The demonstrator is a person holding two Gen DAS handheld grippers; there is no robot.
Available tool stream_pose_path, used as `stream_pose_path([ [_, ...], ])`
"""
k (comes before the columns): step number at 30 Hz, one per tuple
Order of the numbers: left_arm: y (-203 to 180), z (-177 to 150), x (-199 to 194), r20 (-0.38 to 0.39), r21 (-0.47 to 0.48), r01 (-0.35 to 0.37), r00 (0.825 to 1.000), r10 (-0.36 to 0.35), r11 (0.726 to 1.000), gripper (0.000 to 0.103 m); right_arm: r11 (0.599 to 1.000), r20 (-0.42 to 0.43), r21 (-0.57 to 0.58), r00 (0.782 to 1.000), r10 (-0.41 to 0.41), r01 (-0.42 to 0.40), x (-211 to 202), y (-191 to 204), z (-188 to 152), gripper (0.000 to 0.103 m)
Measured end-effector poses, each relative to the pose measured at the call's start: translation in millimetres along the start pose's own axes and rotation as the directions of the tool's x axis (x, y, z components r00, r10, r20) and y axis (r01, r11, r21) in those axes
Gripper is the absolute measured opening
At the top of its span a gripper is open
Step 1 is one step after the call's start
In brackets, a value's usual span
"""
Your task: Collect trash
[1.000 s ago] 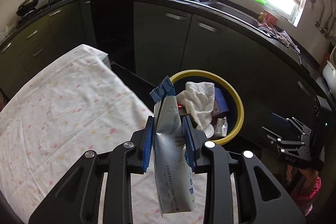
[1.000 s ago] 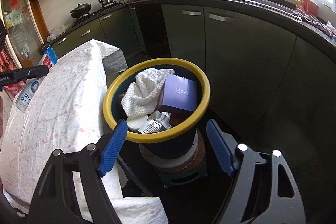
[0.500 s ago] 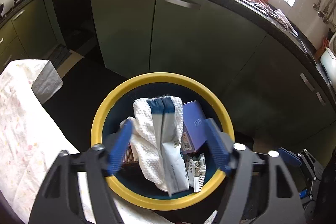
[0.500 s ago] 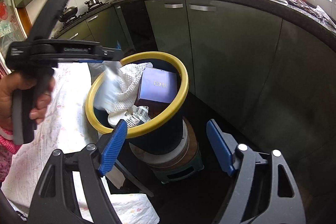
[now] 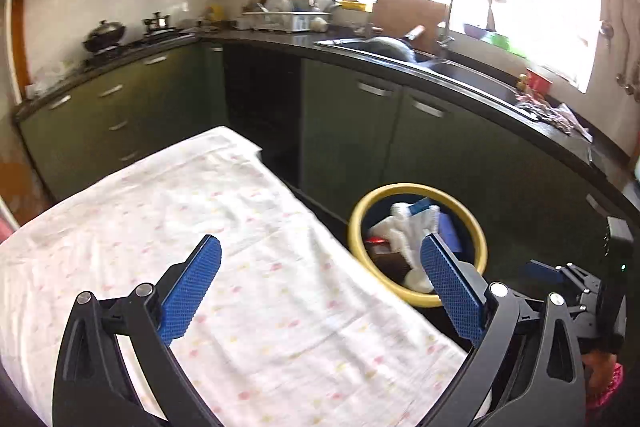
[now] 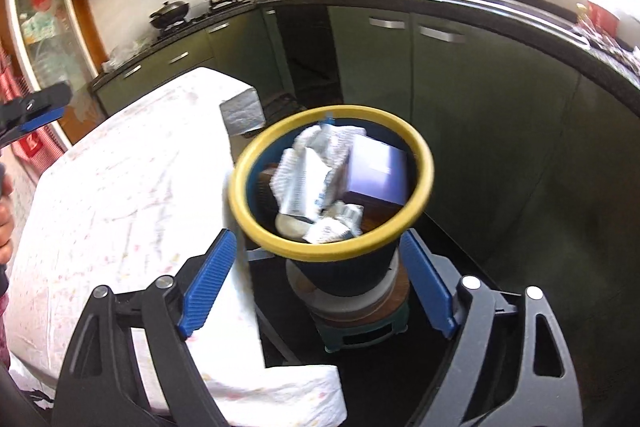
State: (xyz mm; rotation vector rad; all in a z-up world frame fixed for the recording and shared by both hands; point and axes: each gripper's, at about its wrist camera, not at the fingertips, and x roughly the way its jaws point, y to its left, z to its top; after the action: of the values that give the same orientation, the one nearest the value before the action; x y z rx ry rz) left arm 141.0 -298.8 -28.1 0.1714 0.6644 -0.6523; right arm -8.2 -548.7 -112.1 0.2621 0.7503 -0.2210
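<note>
Left wrist view: one surface (image 5: pixel 248 291) draped in a white cloth with small pastel flecks is seen at the left, and nothing is seen lying on the cloth. The left tool (image 5: pixel 320 279) is held above it with its two blue pads spread wide and nothing between them; its jaws have just been opening. To the right, just beside the surface's edge, one yellow-rimmed bin (image 5: pixel 416 299) stands, holding a white rag (image 5: pixel 404 231), a blue-topped pouch (image 5: pixel 425 205) and a purple box (image 5: pixel 450 233). At the far right, part of the other tool is visible.

In the right wrist view, the bin (image 6: pixel 332 247) is seen raised on a round stand over a small green stool (image 6: pixel 364 333). One rag, one pouch, one purple box and some crumpled wrappers (image 6: pixel 336 227) are counted inside, though blur hides detail. The right tool (image 6: pixel 316 283) is held spread below the bin's rim, empty; its jaws have just been opening.

Green kitchen cabinets (image 5: pixel 352 131) run behind under a dark counter, with one sink tap (image 5: pixel 468 7), one dish rack (image 5: pixel 288 17) and a pan (image 5: pixel 104 35) on the stove.
</note>
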Motion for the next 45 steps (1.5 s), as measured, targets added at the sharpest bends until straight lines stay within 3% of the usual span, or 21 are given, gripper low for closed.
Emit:
stream_pose_path([
  [5,57.8,-49.3,-78.9,0.053,-0.137,-0.188,0.979,0.197,0.973,0.098,0.996,0.025,-0.077,0.999,0.037,-0.035,-10.6,38.5,3.1,0.087],
  [7,79.6,-65.9,-111.8,0.069,-0.184,-0.264,0.957,0.281,0.947,0.098,0.993,0.048,-0.109,0.998,0.039,-0.034,-19.5,53.6,4.5,0.096],
  [9,94.4,-82.4,-145.1,0.087,-0.230,-0.335,0.928,0.362,0.914,0.098,0.991,0.070,-0.131,0.996,0.045,-0.036,-32.2,66.0,5.0,0.096],
  [11,111.8,-99.3,-176.8,0.113,-0.262,-0.373,0.904,0.412,0.890,0.098,0.988,0.088,-0.150,0.995,0.055,-0.041,-48.2,76.7,6.3,0.096],
  [18,125.0,-135.3,-257.3,0.176,-0.308,-0.422,0.856,0.487,0.853,0.098,0.980,0.164,-0.201,0.986,0.035,-0.002,-100.5,98.8,-0.7,0.096],
  [20,124.9,-142.2,-269.7,0.176,-0.319,-0.421,0.854,0.489,0.849,0.098,0.976,0.175,-0.217,0.984,0.027,0.012,-106.3,103.2,-4.4,0.096],
  [25,118.0,-159.2,-282.6,0.167,-0.345,-0.383,0.873,0.458,0.857,0.098,0.974,0.195,-0.227,0.980,0.040,0.006,-115.3,107.7,-9.8,0.096],
  [34,102.7,-168.8,-286.2,0.160,-0.347,-0.428,0.850,0.503,0.834,0.098,0.976,0.203,-0.217,0.977,0.060,-0.015,-116.9,107.2,-14.8,0.096],
  [45,103.7,-167.1,-286.7,0.158,-0.345,-0.420,0.855,0.493,0.839,0.098,0.976,0.208,-0.216,0.976,0.070,-0.024,-119.1,108.6,-12.4,0.096],
])
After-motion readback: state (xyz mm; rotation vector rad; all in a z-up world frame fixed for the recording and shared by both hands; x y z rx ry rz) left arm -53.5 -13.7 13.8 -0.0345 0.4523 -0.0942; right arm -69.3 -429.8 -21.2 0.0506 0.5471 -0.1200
